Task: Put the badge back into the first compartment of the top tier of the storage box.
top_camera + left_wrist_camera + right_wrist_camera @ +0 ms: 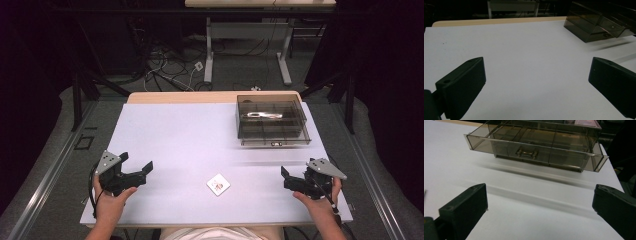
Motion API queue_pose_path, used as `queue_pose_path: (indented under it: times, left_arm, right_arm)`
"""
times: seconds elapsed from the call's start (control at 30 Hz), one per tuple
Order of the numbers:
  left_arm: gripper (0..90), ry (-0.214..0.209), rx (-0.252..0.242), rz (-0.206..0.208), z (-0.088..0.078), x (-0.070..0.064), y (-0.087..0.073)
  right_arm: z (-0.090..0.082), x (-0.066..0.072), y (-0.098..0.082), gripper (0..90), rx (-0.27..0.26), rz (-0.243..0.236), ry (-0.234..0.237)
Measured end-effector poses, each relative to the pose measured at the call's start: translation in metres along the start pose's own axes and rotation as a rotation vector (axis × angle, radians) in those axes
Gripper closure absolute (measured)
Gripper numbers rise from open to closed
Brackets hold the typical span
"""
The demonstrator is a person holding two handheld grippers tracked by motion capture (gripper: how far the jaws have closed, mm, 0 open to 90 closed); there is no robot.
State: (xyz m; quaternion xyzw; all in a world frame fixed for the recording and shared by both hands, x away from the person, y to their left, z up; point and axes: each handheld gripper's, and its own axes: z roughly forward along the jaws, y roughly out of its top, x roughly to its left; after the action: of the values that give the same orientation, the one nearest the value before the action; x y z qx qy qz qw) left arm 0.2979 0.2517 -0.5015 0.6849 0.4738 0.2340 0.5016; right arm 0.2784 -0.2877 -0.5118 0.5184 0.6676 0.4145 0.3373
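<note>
Grippers, my left gripper (142,169) and right gripper (286,177), wait wide apart and hold nothing near the tabletop's front corners; small card (218,184) and drawer box (272,121) untouched.

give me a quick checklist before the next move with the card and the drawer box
1. Left gripper open, nothing between its jaws: ok.
2. Right gripper open, nothing between its jaws: ok.
3. Card lies flat on the table between the two grippers, free of both: ok.
4. Drawer box stands at the far right of the table, its handle facing the right gripper: ok.
5. Drawer pulled out enough to take the card: cannot tell.
6. Which side of the card faces up: cannot tell, the print is too small.
</note>
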Motion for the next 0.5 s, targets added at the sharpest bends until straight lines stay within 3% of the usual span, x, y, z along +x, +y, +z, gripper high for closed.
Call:
queue_pose_path:
  times: [0.27, 0.37, 0.5]
  left_arm:
    - [1.0, -0.010, 0.019, 0.010, 0.000, -0.001, -0.001]
    - [1.0, -0.018, 0.022, 0.008, -0.001, -0.002, -0.001]
    - [1.0, -0.019, 0.017, 0.005, -0.004, -0.002, -0.002]
  right_arm:
    - [0.003, 0.005, 0.001, 0.0, 0.004, -0.021, 0.013]
    - [0.004, 0.007, 0.002, 0.0, 0.023, -0.004, 0.030]
    - [0.004, 0.012, 0.003, 0.0, 0.011, -0.006, 0.050]
